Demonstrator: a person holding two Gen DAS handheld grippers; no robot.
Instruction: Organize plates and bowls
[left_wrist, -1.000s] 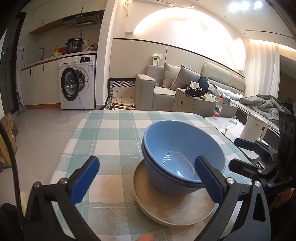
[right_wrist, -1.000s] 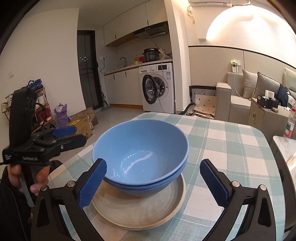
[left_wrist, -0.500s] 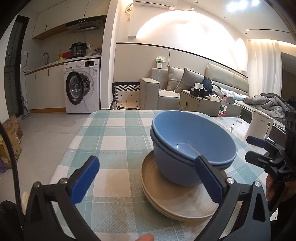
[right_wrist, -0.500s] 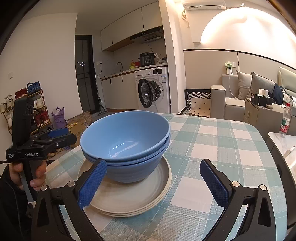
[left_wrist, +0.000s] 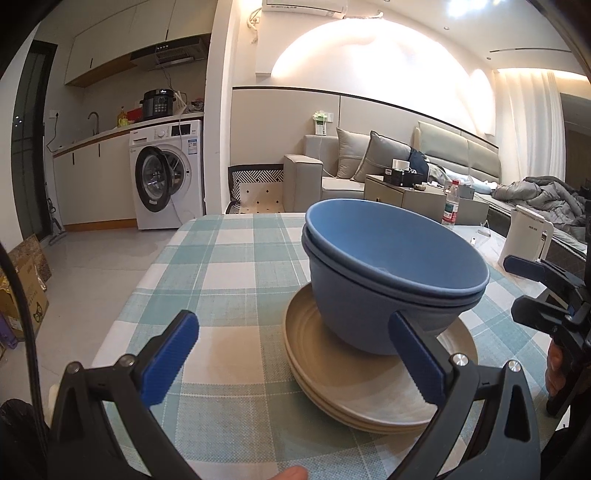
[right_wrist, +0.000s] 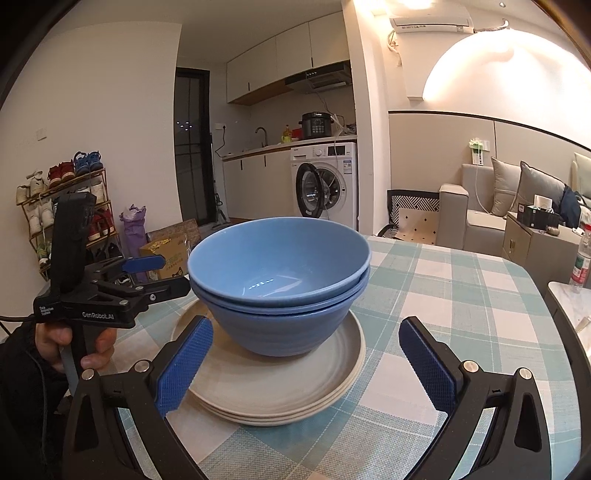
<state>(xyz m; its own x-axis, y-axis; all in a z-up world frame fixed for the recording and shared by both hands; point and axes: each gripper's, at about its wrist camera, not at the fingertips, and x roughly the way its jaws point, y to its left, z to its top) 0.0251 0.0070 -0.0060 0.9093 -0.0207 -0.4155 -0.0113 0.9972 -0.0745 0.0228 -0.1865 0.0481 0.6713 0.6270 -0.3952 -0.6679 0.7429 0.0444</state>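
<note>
Two blue bowls (left_wrist: 391, 273) (right_wrist: 280, 273) sit nested on a low stack of beige plates (left_wrist: 369, 398) (right_wrist: 280, 387) on the checked tablecloth (left_wrist: 229, 266) (right_wrist: 443, 295). My left gripper (left_wrist: 293, 354) is open at the near left side of the stack; its right finger overlaps the bowls' base and plate rim. My right gripper (right_wrist: 304, 363) is open around the stack's near side, nothing clamped. Each view shows the other hand-held gripper, both open: the right gripper (left_wrist: 524, 291) at the stack's right, the left gripper (right_wrist: 159, 277) at its left.
A white kettle (left_wrist: 528, 236) and a water bottle (left_wrist: 451, 203) stand on a side surface beyond the table's right edge. A washing machine (right_wrist: 325, 184), cardboard boxes (right_wrist: 166, 254) and a shoe rack (right_wrist: 62, 206) lie past the table. A sofa (left_wrist: 351, 173) is behind.
Both grippers have sunk to near table height and come closer to the stack, so the bowls show more side-on and larger. Jaws stayed open; the stack has not moved.
</note>
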